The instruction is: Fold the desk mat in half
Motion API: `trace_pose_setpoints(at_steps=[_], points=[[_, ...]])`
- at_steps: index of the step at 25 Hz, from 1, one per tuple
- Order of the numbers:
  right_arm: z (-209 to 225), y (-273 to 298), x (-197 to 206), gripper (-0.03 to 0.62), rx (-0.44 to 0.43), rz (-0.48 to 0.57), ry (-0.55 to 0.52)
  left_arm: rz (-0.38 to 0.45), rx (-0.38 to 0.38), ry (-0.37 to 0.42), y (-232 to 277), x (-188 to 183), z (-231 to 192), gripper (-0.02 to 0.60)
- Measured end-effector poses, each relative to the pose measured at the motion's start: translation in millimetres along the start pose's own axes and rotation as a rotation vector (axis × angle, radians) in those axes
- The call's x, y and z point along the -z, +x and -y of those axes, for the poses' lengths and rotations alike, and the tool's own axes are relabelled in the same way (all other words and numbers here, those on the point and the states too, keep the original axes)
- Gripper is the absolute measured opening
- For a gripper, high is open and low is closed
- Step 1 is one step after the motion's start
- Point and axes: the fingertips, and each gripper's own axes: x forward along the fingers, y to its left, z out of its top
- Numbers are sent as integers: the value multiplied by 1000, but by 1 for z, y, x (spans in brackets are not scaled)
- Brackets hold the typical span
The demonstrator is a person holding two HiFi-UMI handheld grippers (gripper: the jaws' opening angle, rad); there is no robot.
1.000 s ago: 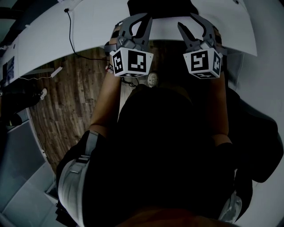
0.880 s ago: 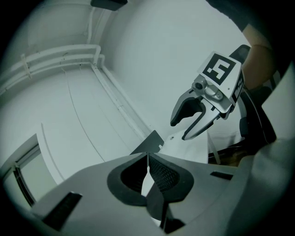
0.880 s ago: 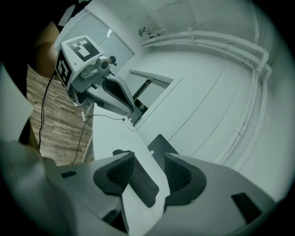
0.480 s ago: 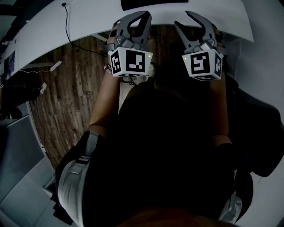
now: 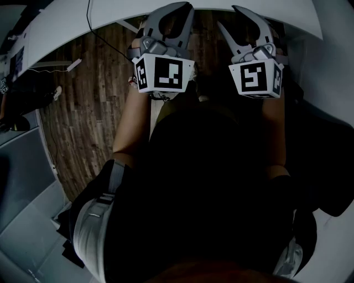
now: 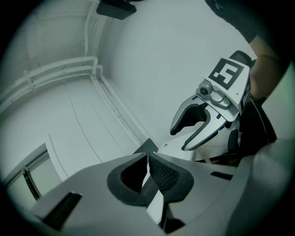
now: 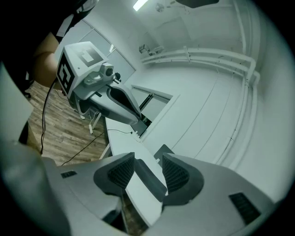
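The person's dark torso (image 5: 210,188) is filling most of the head view and hiding whatever is lying under it. The top edge of that view is cutting the desk (image 5: 116,12) down to a white rim above the wooden floor (image 5: 83,110), and no mat is making itself out there. The left claw (image 5: 187,6) and the right claw (image 5: 227,16) are pointing at that rim side by side, their tips almost at the frame's edge.

In the right gripper view the desk mat (image 7: 146,177) is showing as a dark grey slab with a thick-looking edge. It is lying flat on the white desk along its near edge. It is appearing in the gap between the right claw's pads, and part of it is disappearing behind the right-hand pad. The mat's far end and full outline are not showing. The right claw's jaws are standing well apart, gripping nothing, and the pads appear clear of the mat.

In the left gripper view the left claw's pads are meeting at their tips with nothing between them. Just beyond those tips a dark grey corner (image 6: 147,145) is peeking out on the white surface, too small to tell what it is
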Motion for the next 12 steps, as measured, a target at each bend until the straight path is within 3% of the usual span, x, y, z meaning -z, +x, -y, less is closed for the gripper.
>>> trace_pose_setpoints(at_steps=[12], points=[[-23,-40,-23,185,-37,50,47,3,-4,-38,-44,-14,16,21]])
